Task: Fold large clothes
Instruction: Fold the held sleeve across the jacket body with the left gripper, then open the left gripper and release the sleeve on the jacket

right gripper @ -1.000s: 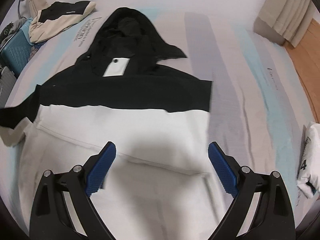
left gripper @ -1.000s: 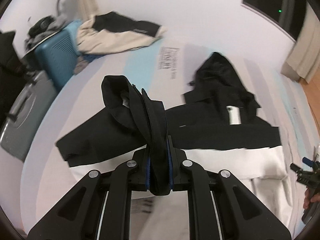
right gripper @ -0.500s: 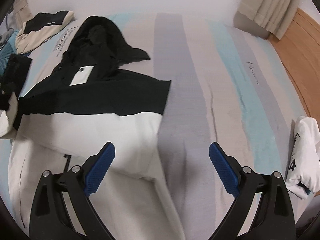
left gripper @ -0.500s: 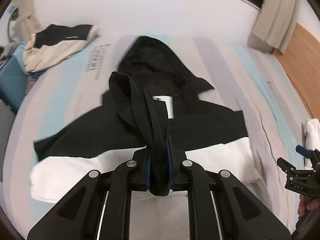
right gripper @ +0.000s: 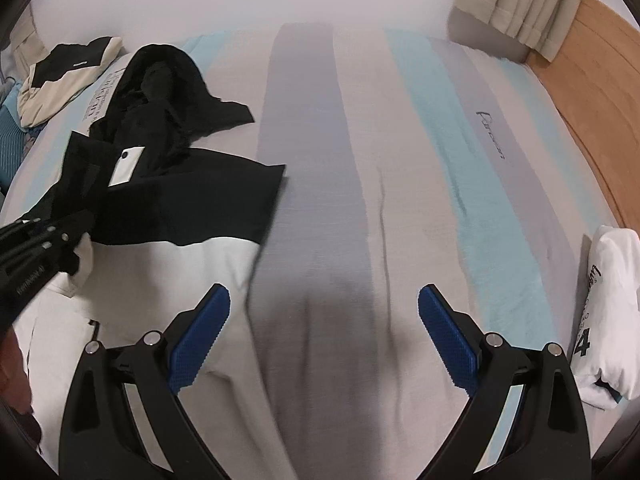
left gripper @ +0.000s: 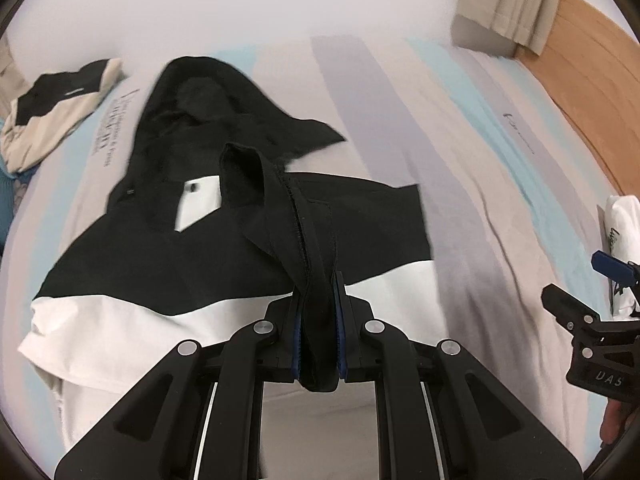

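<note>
Sleeve [left gripper: 276, 216] sits pinched in my left tool [left gripper: 318, 348], pads closed tight on the black cuff end, fabric bunched between them and rising away from the tool toward the jacket's middle. Right tool [right gripper: 324, 340] is spread wide and holds nothing; it hangs over bare striped bed [right gripper: 400, 160], just past the jacket's right edge.

Jacket [left gripper: 224, 248] lies flat on the bed, white lower half nearest me, black upper half beyond, hood [left gripper: 200, 96] farthest. Long axis runs away from me, hem near, hood far. From the left tool the body is straight ahead and below; from the right tool it lies off to the left.

My read: the sleeve is being carried across the body, so the left tool is the one placed to lay it down on the black chest panel, roughly square to that long axis. Right tool is nearer the jacket's right side edge [right gripper: 276, 184], so I'd guess it takes that side next.

Farther off: second folded jacket [right gripper: 64, 76] at far left, white folded shirt [right gripper: 608, 320] at the right edge.
</note>
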A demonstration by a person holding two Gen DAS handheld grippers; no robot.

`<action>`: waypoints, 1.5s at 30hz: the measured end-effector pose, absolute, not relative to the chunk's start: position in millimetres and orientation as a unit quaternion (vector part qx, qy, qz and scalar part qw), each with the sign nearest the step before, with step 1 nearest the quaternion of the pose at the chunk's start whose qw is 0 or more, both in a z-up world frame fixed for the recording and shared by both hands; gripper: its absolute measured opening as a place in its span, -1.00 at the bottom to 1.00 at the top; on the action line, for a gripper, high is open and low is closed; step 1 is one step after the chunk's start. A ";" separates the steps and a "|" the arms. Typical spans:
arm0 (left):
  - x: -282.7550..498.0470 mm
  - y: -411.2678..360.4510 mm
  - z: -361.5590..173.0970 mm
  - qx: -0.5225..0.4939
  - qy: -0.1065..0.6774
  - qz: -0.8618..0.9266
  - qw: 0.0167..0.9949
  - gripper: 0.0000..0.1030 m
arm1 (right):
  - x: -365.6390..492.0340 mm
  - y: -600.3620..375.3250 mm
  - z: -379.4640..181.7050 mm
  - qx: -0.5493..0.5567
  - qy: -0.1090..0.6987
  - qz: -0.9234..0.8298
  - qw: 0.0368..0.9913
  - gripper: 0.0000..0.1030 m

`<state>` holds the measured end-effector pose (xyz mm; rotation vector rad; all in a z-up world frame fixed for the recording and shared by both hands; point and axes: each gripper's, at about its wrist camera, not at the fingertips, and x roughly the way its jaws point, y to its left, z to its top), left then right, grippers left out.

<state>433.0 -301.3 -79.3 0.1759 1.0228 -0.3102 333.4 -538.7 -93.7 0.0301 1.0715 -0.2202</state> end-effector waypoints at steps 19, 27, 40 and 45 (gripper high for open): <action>430.0 -389.4 -157.2 0.111 0.526 -0.161 0.828 -0.79 | 315.6 -597.4 -128.6 0.030 0.530 -0.114 0.840 0.77; 430.4 -392.2 -168.1 0.118 0.536 -0.161 0.820 -0.75 | 312.2 -600.5 -133.3 0.036 0.533 -0.115 0.838 0.77; 430.1 -369.2 -128.1 0.093 0.522 -0.154 0.834 0.16 | 321.5 -585.6 -110.1 0.028 0.525 -0.094 0.846 0.77; 434.5 -329.9 -94.8 0.073 0.508 -0.141 0.846 0.70 | 336.3 -560.4 -83.9 0.010 0.514 -0.076 0.854 0.77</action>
